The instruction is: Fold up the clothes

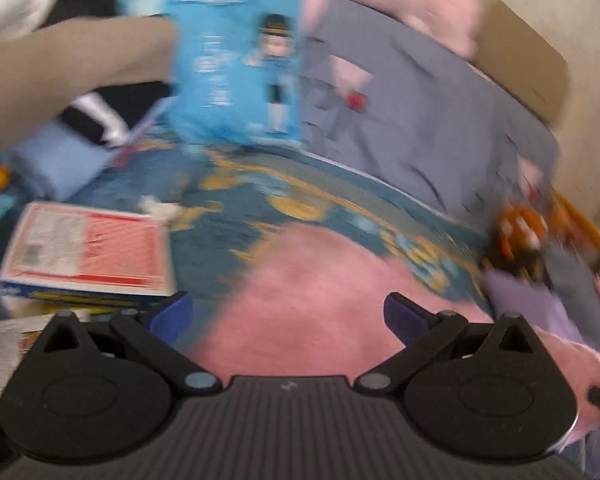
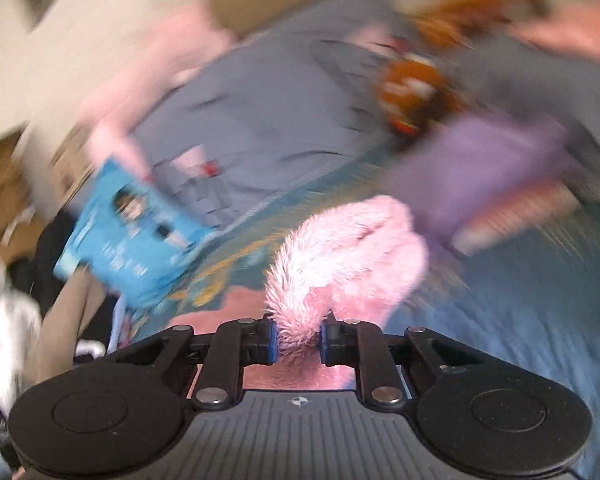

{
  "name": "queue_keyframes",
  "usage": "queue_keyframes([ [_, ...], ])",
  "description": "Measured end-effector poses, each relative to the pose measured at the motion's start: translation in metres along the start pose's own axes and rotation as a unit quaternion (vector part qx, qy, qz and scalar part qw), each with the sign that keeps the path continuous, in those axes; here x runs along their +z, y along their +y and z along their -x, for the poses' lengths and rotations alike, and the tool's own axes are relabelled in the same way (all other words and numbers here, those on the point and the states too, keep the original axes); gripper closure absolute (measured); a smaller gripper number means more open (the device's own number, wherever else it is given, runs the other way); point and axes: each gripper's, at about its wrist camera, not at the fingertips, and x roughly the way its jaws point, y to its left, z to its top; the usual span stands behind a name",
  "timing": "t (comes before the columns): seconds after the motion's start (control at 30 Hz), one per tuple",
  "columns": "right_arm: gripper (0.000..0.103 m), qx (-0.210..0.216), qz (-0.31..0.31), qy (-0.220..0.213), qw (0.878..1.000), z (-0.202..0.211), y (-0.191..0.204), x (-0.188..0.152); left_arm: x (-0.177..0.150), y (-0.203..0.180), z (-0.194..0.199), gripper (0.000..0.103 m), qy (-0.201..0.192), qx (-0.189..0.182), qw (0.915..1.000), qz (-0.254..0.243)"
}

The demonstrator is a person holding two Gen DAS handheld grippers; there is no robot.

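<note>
Both views are pretty smeared with motion blur, so fine detail can't be made out. The right gripper [image 2: 298, 338] is seen with its fingers [image 2: 271, 340] closed narrow on a bunched fold of the fluffy pink garment [image 2: 352, 256], which is lifted up in front of the camera, with more pink fabric seen underneath the linkage. The left gripper [image 1: 288, 318] is held with its blue-padded fingers [image 1: 172, 316] spread wide and nothing between them, hovering over a flat spread of the same pink garment [image 1: 312, 300] that is laid out on a teal bedspread with yellow patterning [image 1: 236, 208]. Behind that, a grey-blue cover [image 1: 420, 120] is spread across the bed, with a blue printed package showing a cartoon figure [image 1: 236, 64] propped up against it. To the left, a red-and-white box [image 1: 88, 248] is lying flat on the bedspread, just beside the left fingers. Off to the right, an orange, white and black plush-looking thing [image 1: 520, 232] can be seen, too blurred to be identified, with a lilac folded item [image 2: 484, 168] lying just beside it. A beige sleeve [image 1: 60, 68] is stretched across the upper left of the left wrist view.
</note>
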Motion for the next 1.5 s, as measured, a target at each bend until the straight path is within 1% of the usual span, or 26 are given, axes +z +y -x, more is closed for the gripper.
queue_keyframes([
  [0.07,0.086,0.022,0.058,0.003,0.998,-0.01,0.033,0.008,0.007,0.026,-0.003,0.0,-0.001,0.015,0.9987,0.048],
  [0.1,0.086,0.031,0.09,0.006,0.995,-0.017,0.05,0.011,0.009,0.037,-0.004,0.0,-0.003,0.016,0.9974,0.07],
  [0.13,0.086,0.043,0.116,0.01,0.992,-0.023,0.066,0.011,0.011,0.047,-0.004,0.0,-0.004,0.017,0.9957,0.091],
  [0.2,0.085,0.073,0.163,0.02,0.984,-0.036,0.097,0.007,0.014,0.062,0.003,0.0,-0.014,0.021,0.993,0.116],
  [0.3,0.085,0.114,0.24,0.038,0.963,-0.049,0.141,-0.009,0.016,0.074,0.004,0.0,-0.016,0.039,0.9906,0.13],
  [0.4,0.085,0.136,0.308,0.072,0.939,-0.069,0.175,-0.033,0.015,0.087,-0.001,0.0,0.001,0.062,0.9859,0.155],
  [0.53,0.085,0.14,0.368,0.116,0.912,-0.09,0.19,-0.063,0.009,0.11,-0.012,0.0,0.038,0.105,0.9723,0.205],
  [0.6,0.085,0.141,0.396,0.138,0.897,-0.101,0.198,-0.079,0.006,0.121,-0.017,0.0,0.054,0.109,0.9647,0.234],
  [0.67,0.085,0.143,0.425,0.159,0.88,-0.112,0.205,-0.094,0.006,0.122,-0.018,0.0,0.056,0.108,0.9637,0.238],
  [0.7,0.085,0.143,0.435,0.166,0.873,-0.116,0.208,-0.099,0.005,0.122,-0.018,0.0,0.057,0.107,0.9634,0.239],
  [0.73,0.085,0.144,0.432,0.165,0.875,-0.116,0.208,-0.096,0.005,0.123,-0.018,0.0,0.058,0.107,0.9631,0.24],
  [0.83,0.085,0.144,0.398,0.155,0.892,-0.115,0.204,-0.082,0.006,0.119,-0.021,0.0,0.065,0.105,0.9661,0.227],
  [0.9,0.085,0.149,0.35,0.138,0.915,-0.108,0.193,-0.063,0.007,0.116,-0.022,0.0,0.068,0.097,0.9683,0.22],
  [0.97,0.085,0.146,0.275,0.113,0.943,-0.091,0.166,-0.033,0.009,0.112,-0.022,0.0,0.068,0.089,0.9714,0.209],
  [1.03,0.085,0.126,0.186,0.081,0.971,-0.066,0.122,0.001,0.01,0.107,-0.02,0.0,0.065,0.081,0.9757,0.193],
  [1.07,0.085,0.11,0.142,0.066,0.982,-0.053,0.098,0.015,0.011,0.104,-0.019,0.0,0.064,0.077,0.9776,0.185],
  [1.13,0.085,0.064,0.058,0.045,0.995,-0.029,0.044,0.033,0.011,0.097,-0.02,0.0,0.067,0.068,0.9812,0.168],
  [1.17,0.085,0.03,0.013,0.039,0.999,-0.018,0.014,0.036,0.012,0.093,-0.021,0.0,0.069,0.062,0.9831,0.158],
  [1.2,0.085,-0.004,-0.031,0.034,0.999,-0.007,-0.016,0.039,0.011,0.089,-0.022,0.0,0.073,0.056,0.985,0.146],
  [1.23,0.085,-0.037,-0.078,0.034,0.996,0.002,-0.046,0.039,0.011,0.084,-0.023,0.0,0.075,0.05,0.9869,0.133],
  [1.27,0.085,-0.066,-0.13,0.045,0.988,0.008,-0.077,0.034,0.011,0.078,-0.023,0.0,0.077,0.045,0.9892,0.117],
  [1.3,0.085,-0.09,-0.179,0.057,0.978,0.013,-0.104,0.026,0.011,0.073,-0.023,0.0,0.077,0.041,0.9909,0.103],
  [1.33,0.085,-0.101,-0.221,0.07,0.967,0.015,-0.125,0.012,0.01,0.068,-0.024,0.0,0.077,0.037,0.9923,0.089],
  [1.4,0.085,-0.121,-0.3,0.096,0.941,0.019,-0.163,-0.015,0.009,0.058,-0.023,0.0,0.077,0.031,0.9943,0.067],
  [1.43,0.085,-0.124,-0.323,0.104,0.932,0.018,-0.171,-0.027,0.008,0.053,-0.023,0.0,0.077,0.029,0.995,0.058],
  [1.5,0.085,-0.124,-0.347,0.109,0.923,0.018,-0.179,-0.042,0.005,0.045,-0.022,0.0,0.076,0.024,0.996,0.041],
])
